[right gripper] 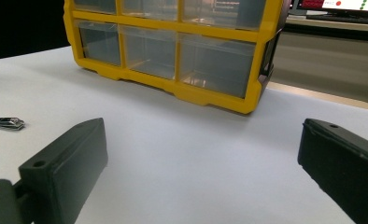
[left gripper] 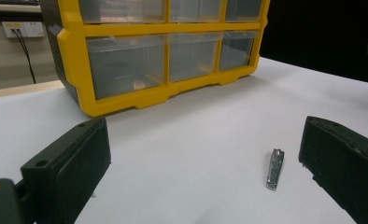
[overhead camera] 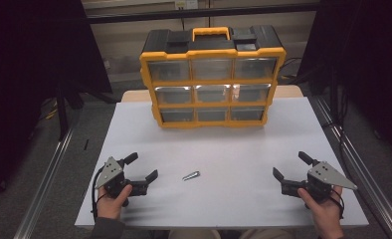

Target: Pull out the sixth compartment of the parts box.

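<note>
A small metal nail clipper [overhead camera: 190, 175] lies on the white table [overhead camera: 219, 149] near the front, between the two hands. My left gripper [overhead camera: 144, 167] rests at the front left, open and empty, with the nail clipper [left gripper: 275, 169] lying just inside its right jaw in the left gripper view. At the front right my right gripper [overhead camera: 292, 165] is open and empty too; the nail clipper [right gripper: 5, 123] lies far off to its left. A yellow and black drawer cabinet [overhead camera: 212, 79] with clear drawers stands upright at the back of the table.
The drawer cabinet [left gripper: 163, 51] fills the far middle of the table; all its drawers look closed. Metal rails [overhead camera: 49, 174] run along both sides of the table. Dark curtains hang at left and right.
</note>
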The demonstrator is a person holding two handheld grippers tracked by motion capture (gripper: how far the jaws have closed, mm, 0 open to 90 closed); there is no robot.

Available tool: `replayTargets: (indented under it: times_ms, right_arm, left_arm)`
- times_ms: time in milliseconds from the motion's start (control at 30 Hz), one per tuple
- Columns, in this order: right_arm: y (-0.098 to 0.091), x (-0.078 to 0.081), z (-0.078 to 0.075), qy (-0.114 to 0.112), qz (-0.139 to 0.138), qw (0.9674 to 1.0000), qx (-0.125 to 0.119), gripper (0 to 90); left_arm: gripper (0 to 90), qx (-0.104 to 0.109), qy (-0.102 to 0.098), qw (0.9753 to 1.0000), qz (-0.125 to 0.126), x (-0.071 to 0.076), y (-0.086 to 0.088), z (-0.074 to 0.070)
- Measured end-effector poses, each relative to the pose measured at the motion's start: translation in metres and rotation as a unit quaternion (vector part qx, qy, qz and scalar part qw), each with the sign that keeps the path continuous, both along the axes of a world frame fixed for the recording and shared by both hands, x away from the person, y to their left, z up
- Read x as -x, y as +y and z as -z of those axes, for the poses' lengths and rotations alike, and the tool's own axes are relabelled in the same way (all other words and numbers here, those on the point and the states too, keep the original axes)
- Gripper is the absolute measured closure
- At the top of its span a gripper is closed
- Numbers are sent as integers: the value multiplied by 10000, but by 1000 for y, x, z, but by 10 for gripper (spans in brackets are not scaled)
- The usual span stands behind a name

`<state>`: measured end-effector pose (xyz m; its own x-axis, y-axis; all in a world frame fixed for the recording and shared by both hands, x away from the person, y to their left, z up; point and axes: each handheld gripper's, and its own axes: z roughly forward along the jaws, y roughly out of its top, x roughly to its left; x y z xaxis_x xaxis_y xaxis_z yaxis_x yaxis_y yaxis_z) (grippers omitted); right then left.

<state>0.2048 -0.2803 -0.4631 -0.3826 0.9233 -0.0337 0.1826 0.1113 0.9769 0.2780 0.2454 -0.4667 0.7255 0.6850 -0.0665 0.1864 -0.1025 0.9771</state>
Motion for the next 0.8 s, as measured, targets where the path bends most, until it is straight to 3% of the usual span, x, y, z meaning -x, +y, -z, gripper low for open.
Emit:
replayTargets:
  times_ms: [67, 100, 133, 167, 233, 267, 300, 500, 533, 700, 733, 800]
  right_arm:
    - [0, 1, 0, 4, 8, 10000, 9, 8]
    - [1, 1, -1, -19, 23, 10000, 9, 8]
    - [1, 1, -1, -8, 16, 10000, -11, 7]
    - [2, 0, -1, -16, 46, 10000, -18, 8]
    - [3, -1, -1, 21, 70, 10000, 39, 8]
    - [4, -2, -1, 32, 80, 10000, -11, 7]
    - [5, -3, -2, 50, 86, 9999, -40, 7]
    - [14, -13, -5, 21, 216, 9998, -1, 8]
    - [16, -14, -6, 32, 216, 9998, -26, 9]
    - [23, -19, -7, 32, 203, 9998, 35, 10]
    - [25, -22, -8, 15, 202, 9998, 38, 11]
    - [27, -24, -9, 21, 200, 9998, 21, 12]
  left_arm:
    - [22, -121, 23, 9999, -1, 0, 1, 0]
    - [22, -16, 45, 10000, -39, 1, -1, 0]
    - [22, -114, 9, 9999, 1, 0, 1, 0]
    - [22, -47, -4, 10000, 28, 0, 0, 0]
    - [22, -114, 20, 9999, -5, 0, 1, 0]
    - [22, -17, 50, 10000, -38, 1, -1, 1]
    - [22, -111, 39, 9999, -3, 0, 1, 1]
    - [22, -109, 56, 9999, 38, 0, -1, 1]
    - [22, -204, 33, 9998, 64, 0, 1, 0]
    - [22, -116, 38, 9999, 66, 1, 0, 0]
    - [22, 39, 63, 10000, -4, 1, -2, 0]
    - [22, -82, 59, 9999, 52, 1, 1, 0]
